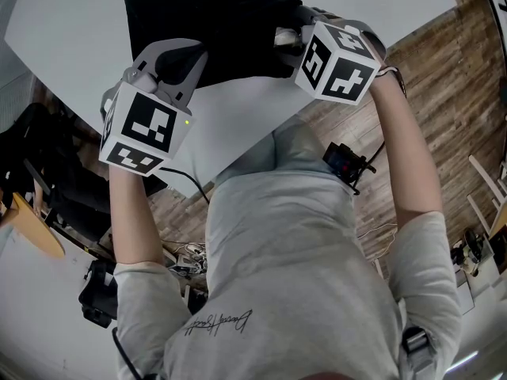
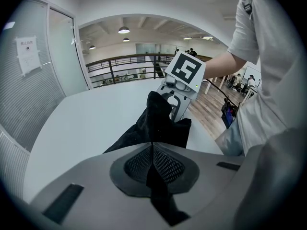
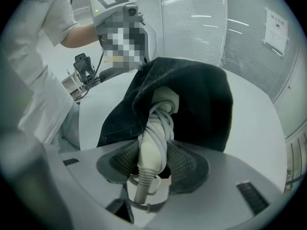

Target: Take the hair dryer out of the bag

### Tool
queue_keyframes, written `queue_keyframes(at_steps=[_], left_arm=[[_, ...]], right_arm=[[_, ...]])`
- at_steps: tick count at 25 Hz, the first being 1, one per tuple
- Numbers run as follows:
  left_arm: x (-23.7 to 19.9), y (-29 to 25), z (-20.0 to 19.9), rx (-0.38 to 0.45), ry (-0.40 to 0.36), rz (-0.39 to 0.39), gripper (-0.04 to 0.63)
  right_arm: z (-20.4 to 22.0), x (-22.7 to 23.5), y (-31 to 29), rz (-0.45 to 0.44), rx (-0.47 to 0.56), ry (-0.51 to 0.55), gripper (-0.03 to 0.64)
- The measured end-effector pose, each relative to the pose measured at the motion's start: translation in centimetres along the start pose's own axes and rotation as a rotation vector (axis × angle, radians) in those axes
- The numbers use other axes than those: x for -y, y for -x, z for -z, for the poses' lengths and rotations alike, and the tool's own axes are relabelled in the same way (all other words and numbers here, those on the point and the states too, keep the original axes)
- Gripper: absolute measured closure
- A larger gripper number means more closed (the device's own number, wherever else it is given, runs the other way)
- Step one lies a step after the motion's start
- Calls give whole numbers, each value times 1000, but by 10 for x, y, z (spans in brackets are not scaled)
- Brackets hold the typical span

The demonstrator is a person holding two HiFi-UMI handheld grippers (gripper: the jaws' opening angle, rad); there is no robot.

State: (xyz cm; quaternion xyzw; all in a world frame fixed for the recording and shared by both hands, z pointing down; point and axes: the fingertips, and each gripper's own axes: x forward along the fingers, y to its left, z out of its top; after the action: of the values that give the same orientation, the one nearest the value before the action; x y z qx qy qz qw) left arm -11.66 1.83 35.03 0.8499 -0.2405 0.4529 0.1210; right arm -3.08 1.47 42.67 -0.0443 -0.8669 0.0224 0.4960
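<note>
Right gripper view showed the right gripper (image 3: 152, 163) clamped on the cord-wrapped handle of the hair dryer (image 3: 156, 126), half out of the bag (image 3: 204, 104) on the table (image 3: 261, 128), while the left gripper (image 2: 153, 163), pinched on bag cloth, apparently anchored it for the pull.

one pale grey-white table (image 1: 71, 22), smooth matt top, broad, its two near edges meeting in a blunt corner. the top shows no pattern, only soft reflections of ceiling light.

lying directly on it: a black fabric bag (image 1: 214, 30), soft, roughly rectangular, dull cloth. it sits close to one near edge and well in from the far side. the far part of the bag rests flat on the top. the near side is bunched and raised off the top, the cloth standing up in a peak. the bag's mouth faces the near edge.

past the table edge, lower down: brown wood-plank floor (image 1: 444, 46).
</note>
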Motion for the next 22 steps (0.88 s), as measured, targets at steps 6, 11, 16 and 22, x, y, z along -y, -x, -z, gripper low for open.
queue_keyframes(at_steps=[6, 11, 16, 22], left_arm=[[-2, 1, 3, -4, 3, -4, 575], [-4, 0, 5, -11, 2, -4, 575], [-5, 0, 4, -15, -2, -8, 575], [-4, -2, 6, -22, -1, -12, 575]], right_arm=[[8, 1, 9, 3, 13, -35, 417], [9, 1, 16, 2, 37, -74, 417], [16, 1, 23, 19, 48, -103, 419], [25, 2, 28, 27, 59, -130, 419]])
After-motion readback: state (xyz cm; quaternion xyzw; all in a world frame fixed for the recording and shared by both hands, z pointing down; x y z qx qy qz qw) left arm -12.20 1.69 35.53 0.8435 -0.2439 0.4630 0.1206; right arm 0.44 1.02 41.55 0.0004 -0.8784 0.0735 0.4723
